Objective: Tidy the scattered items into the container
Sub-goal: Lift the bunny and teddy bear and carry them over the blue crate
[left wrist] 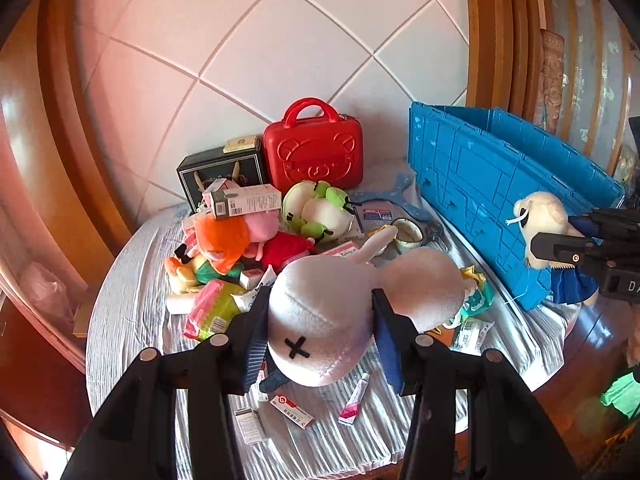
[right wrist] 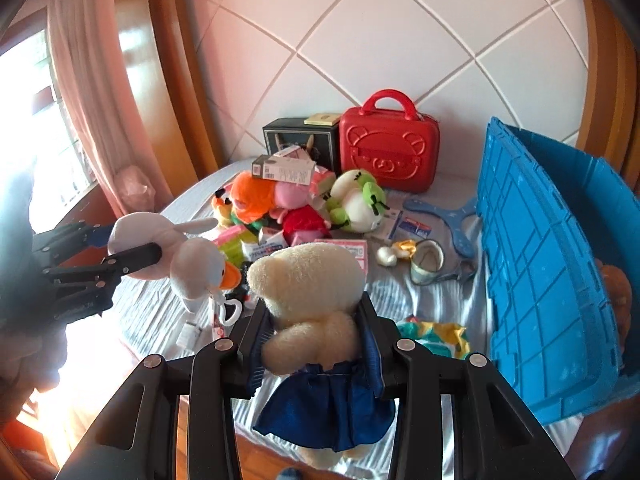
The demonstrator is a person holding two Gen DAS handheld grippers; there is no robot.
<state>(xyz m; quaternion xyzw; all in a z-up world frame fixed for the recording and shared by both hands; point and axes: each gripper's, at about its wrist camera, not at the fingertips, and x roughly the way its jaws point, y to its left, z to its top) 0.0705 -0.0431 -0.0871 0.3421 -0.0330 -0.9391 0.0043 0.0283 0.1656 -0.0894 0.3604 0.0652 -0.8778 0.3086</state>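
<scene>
My left gripper point(left wrist: 320, 320) is shut on a white plush duck point(left wrist: 320, 316) with a black X mark, held above the table; it also shows in the right wrist view point(right wrist: 172, 252), with an orange beak. My right gripper point(right wrist: 312, 328) is shut on a cream plush bear in a blue skirt point(right wrist: 308, 280), held above the table's front edge; the bear also shows in the left wrist view point(left wrist: 540, 224), beside the blue crate's wall. The blue plastic crate point(left wrist: 500, 184) stands at the right, open point(right wrist: 540, 264).
A pile of plush toys point(right wrist: 288, 208), small boxes and packets lies mid-table on the striped cloth point(left wrist: 132, 304). A red bear-face case point(left wrist: 314, 152) and a black box point(left wrist: 216, 172) stand at the back wall. A cup point(right wrist: 428, 264) and blue hanger point(right wrist: 452, 220) lie near the crate.
</scene>
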